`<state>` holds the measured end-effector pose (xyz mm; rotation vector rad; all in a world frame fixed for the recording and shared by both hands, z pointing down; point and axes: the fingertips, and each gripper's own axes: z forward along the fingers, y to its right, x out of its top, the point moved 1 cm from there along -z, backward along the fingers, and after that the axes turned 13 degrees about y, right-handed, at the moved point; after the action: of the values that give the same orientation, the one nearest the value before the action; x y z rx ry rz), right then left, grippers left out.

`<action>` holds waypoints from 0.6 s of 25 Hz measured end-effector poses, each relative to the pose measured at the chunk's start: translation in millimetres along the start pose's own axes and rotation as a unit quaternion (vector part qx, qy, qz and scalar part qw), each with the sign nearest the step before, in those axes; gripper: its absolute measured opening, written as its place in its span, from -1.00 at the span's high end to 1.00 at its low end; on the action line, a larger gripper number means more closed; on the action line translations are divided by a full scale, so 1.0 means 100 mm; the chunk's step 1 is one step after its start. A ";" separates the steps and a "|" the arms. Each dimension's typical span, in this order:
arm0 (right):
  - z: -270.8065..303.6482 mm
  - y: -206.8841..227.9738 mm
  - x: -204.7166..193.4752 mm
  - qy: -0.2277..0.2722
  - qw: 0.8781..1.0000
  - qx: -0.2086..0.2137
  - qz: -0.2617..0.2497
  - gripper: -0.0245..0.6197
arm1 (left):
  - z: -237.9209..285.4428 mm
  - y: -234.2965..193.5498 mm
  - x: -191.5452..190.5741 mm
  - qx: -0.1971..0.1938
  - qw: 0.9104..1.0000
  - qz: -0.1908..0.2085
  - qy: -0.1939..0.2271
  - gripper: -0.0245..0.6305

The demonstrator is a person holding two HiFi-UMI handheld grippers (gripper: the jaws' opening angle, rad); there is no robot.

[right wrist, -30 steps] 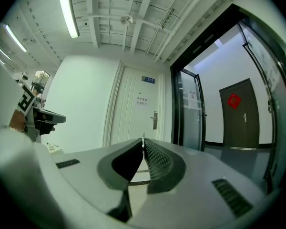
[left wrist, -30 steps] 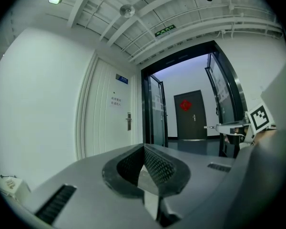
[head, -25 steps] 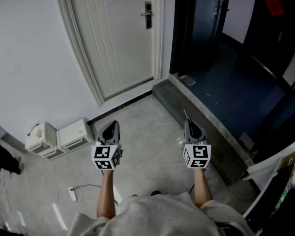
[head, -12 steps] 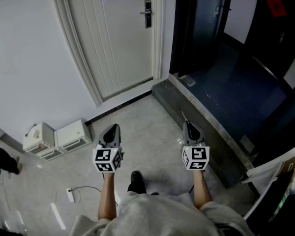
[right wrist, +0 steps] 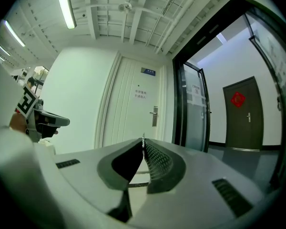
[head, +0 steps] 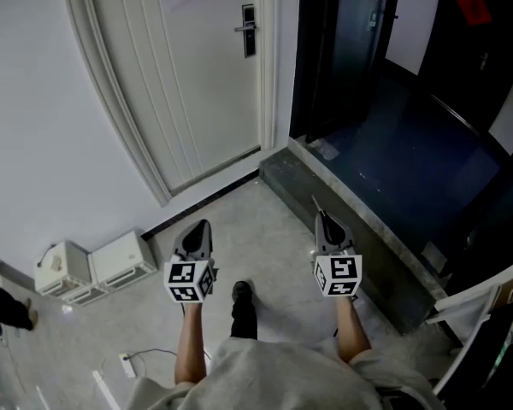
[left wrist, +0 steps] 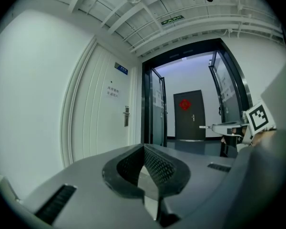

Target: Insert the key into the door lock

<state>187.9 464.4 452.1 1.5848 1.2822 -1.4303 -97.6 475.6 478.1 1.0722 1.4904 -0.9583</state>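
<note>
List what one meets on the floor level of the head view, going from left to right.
White boxes → left gripper → dark shoe → right gripper, its fingers shut on the key.

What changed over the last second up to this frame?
The person has stepped toward the white door; a shoe now shows between the forearms. Nothing was taken or released. The right gripper stays shut on the key, the left gripper shut and empty, both held out ahead.

a ceiling strip light [right wrist: 66, 6] gives even, cool brightness; both gripper views bend and darken at the edges.
</note>
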 end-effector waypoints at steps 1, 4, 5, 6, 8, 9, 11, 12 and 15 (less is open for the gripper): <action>0.17 0.01 -0.02 0.000 1.000 -0.002 -0.003 0.83 | 0.16 -0.09 -0.01 -0.003 1.000 -0.003 0.004 0.87; 0.70 -0.01 -0.05 0.002 1.000 -0.005 -0.012 0.83 | 0.64 -0.40 -0.01 -0.012 1.000 -0.007 0.011 0.87; 0.89 -0.02 -0.05 0.003 1.000 -0.006 -0.014 0.83 | 0.80 -0.51 -0.01 -0.015 1.000 -0.009 0.013 0.87; 1.09 -0.03 -0.05 0.004 1.000 -0.007 -0.016 0.83 | 0.97 -0.62 0.00 -0.017 1.000 -0.010 0.014 0.87; 1.50 -0.06 -0.05 0.005 1.000 -0.005 -0.018 0.83 | 1.30 -0.84 0.02 -0.023 1.000 -0.011 0.016 0.87; 1.69 -0.08 -0.05 0.006 1.000 -0.005 -0.020 0.83 | 1.46 -0.95 0.03 -0.026 0.999 -0.012 0.016 0.87; 2.06 -0.13 -0.06 0.006 1.000 -0.004 -0.022 0.83 | 1.75 -1.17 0.03 -0.030 0.999 -0.013 0.015 0.87; 2.24 -0.14 -0.08 0.005 1.000 -0.004 -0.024 0.83 | 1.90 -1.28 0.02 -0.031 0.999 -0.014 0.015 0.87; 2.75 -0.14 -0.14 0.003 1.000 -0.008 -0.026 0.83 | 2.32 -1.59 -0.03 -0.036 0.999 -0.014 0.013 0.87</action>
<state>80.8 213.3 412.3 1.5555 1.3445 -1.4456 -184.8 209.6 449.0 1.0167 1.5530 -0.9074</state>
